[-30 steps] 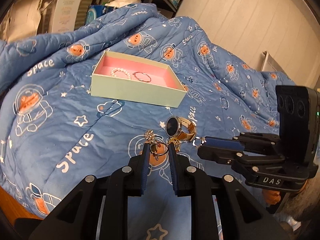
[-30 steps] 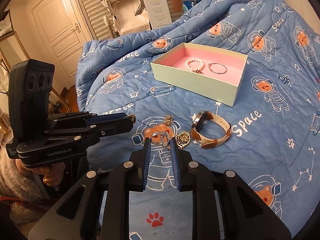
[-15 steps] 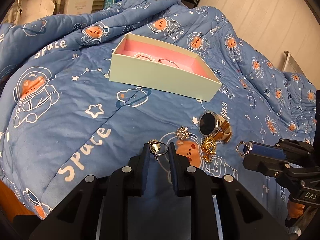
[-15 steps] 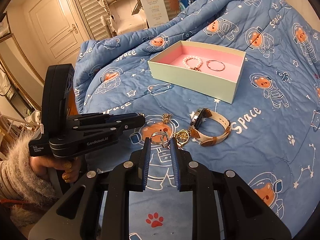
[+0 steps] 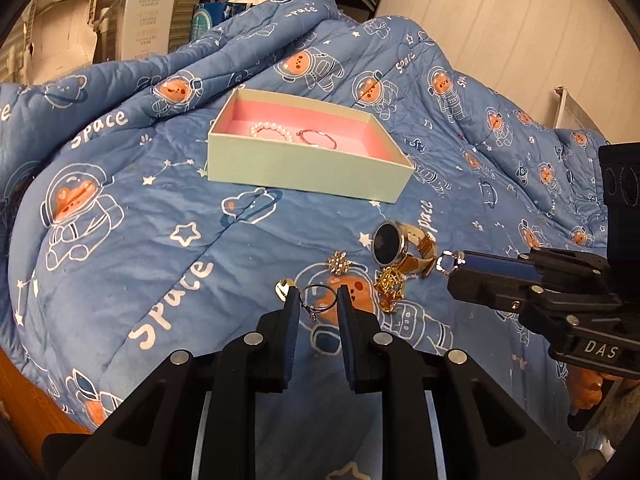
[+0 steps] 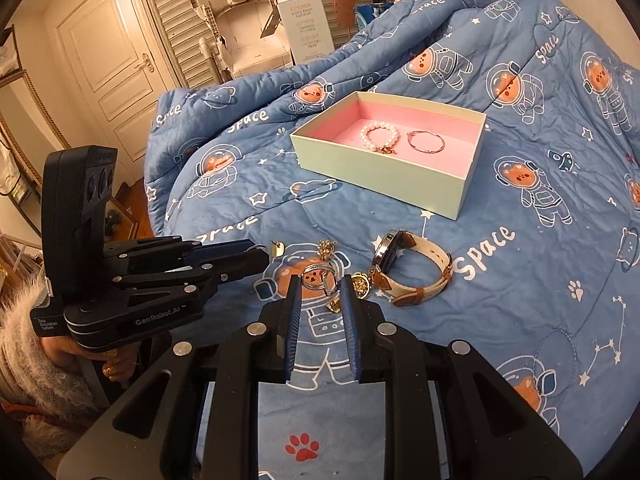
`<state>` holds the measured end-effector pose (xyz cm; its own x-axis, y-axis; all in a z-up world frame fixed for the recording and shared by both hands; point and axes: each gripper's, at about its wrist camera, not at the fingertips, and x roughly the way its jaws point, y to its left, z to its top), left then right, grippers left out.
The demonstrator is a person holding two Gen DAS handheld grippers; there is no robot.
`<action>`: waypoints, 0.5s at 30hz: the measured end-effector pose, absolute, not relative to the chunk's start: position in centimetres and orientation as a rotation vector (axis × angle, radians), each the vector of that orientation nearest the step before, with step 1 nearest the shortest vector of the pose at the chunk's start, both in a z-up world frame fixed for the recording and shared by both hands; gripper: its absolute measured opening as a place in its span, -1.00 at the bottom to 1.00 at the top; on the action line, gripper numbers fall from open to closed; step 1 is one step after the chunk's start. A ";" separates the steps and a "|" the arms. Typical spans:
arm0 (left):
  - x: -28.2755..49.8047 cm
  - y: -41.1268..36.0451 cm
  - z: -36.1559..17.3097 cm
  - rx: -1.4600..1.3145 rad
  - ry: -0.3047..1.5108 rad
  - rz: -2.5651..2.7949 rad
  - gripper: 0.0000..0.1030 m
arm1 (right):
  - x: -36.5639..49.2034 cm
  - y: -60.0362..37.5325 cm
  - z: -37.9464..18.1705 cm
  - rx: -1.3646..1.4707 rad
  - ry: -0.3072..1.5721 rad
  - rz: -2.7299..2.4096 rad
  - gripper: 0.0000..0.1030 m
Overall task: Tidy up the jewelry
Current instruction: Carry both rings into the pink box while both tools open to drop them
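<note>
box: pale green box (image 5: 308,168) with pink lining, sits on the blue space quilt (image 5: 120,240), well beyond the loose pieces
done: pearl bracelet (image 6: 379,136) and thin bangle (image 6: 425,142) lie side by side inside the box
left gripper: left gripper (image 5: 318,300) narrowed to a small gap, thin ring (image 5: 318,300) pinched between the fingertips and raised off the quilt
right gripper: right gripper (image 6: 320,286) likewise nearly closed, wide silver ring (image 6: 319,274) at its fingertips; looks gripped, contact hard to confirm
left on quilt: watch (image 6: 408,270) with white and tan strap, gold chain piece (image 5: 390,286) touching it, sparkly brooch (image 5: 339,263), small gold heart charm (image 5: 283,288) just beside left finger
progress: two items boxed, two rings apparently in hand, four loose; I'd judge under halfway
next: carry both rings to the box, drop on free pink floor right of the bangle
risk: rings tiny, could slip and vanish in quilt folds
</note>
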<state>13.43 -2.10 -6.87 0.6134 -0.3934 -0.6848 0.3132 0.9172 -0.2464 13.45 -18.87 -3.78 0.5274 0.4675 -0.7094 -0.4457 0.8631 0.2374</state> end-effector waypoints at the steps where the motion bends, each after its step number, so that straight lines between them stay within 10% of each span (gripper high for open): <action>1: 13.4 -2.2 -6.4 -0.098 0.802 -0.410 -0.64 | 13.6 -18.9 -3.6 0.025 0.851 0.547 -0.60; 15: 18.2 -2.9 -1.4 0.006 0.727 -0.441 -0.64 | 18.5 -19.1 -0.8 -0.003 0.786 0.529 -0.60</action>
<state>18.16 -2.93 -1.36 0.6597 -0.3873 -0.6440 0.3914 0.9086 -0.1455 18.51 -19.12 -0.85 0.5837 0.4521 -0.6745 -0.4542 0.8703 0.1904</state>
